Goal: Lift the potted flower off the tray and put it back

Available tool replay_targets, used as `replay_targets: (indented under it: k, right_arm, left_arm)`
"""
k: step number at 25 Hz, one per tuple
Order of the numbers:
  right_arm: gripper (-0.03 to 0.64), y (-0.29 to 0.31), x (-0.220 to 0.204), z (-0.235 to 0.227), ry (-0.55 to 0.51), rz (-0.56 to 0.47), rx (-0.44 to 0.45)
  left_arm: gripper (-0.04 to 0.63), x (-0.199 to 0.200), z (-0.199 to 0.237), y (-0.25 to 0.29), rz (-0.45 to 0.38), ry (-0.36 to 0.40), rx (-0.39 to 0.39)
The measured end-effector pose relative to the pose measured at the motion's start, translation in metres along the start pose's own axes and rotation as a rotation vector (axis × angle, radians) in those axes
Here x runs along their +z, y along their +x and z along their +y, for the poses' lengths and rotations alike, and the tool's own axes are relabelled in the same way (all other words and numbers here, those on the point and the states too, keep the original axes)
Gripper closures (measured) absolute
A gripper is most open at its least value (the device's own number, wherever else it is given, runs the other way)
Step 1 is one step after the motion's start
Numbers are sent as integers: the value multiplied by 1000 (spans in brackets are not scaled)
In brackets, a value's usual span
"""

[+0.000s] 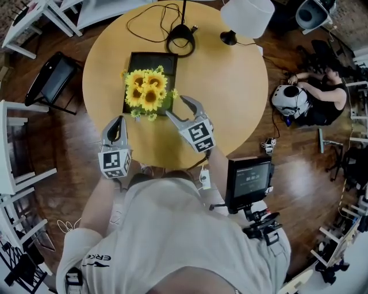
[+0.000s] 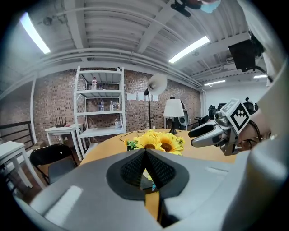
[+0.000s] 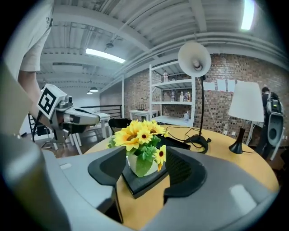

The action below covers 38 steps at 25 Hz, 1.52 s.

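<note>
Potted sunflower (image 1: 147,91) standing upright in its white pot (image 3: 131,165) on the near end of the black tray (image 1: 150,62), stems vertical and blooms facing up; the tray's long axis runs away from the person across the round wooden table (image 1: 230,97). The right gripper (image 1: 179,107) hovers just beside the flowers on their right, jaws parted and grasping nothing, with the pot framed between them but clear of both pads. The left gripper (image 1: 118,122) is near the table's near edge, apart from the tray, jaws clenched together and empty. Beyond the tray's far end lie a black lamp base (image 1: 180,39) and a looped cable (image 1: 149,23); a white-shaded lamp (image 1: 247,16) stands further right.
</note>
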State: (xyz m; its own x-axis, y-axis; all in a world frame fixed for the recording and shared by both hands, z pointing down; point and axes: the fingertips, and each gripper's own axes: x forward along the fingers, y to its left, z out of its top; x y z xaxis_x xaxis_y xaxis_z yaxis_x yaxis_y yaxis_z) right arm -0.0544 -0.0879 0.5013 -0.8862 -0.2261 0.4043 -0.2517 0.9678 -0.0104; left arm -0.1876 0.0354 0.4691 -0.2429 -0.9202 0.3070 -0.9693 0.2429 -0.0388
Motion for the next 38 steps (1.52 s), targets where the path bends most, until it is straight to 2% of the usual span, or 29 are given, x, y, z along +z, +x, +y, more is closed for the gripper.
replay_targets:
  k: [7, 14, 24, 32, 38]
  right_arm:
    - [502, -23, 1, 7, 112, -32, -59]
    - [591, -52, -1, 35, 142, -39, -162]
    - [603, -108, 3, 136, 197, -82, -379]
    - [603, -150, 4, 221, 213, -106, -466]
    - [603, -170, -2, 252, 199, -102, -492]
  left_arm:
    - [594, 1, -11, -9, -9, 20, -32]
    - [594, -3, -15, -33, -44, 21, -106]
    - [594, -17, 9, -129, -108, 20, -247]
    - [594, -24, 23, -196, -141, -11, -323]
    - [594, -34, 23, -225, -132, -22, -344]
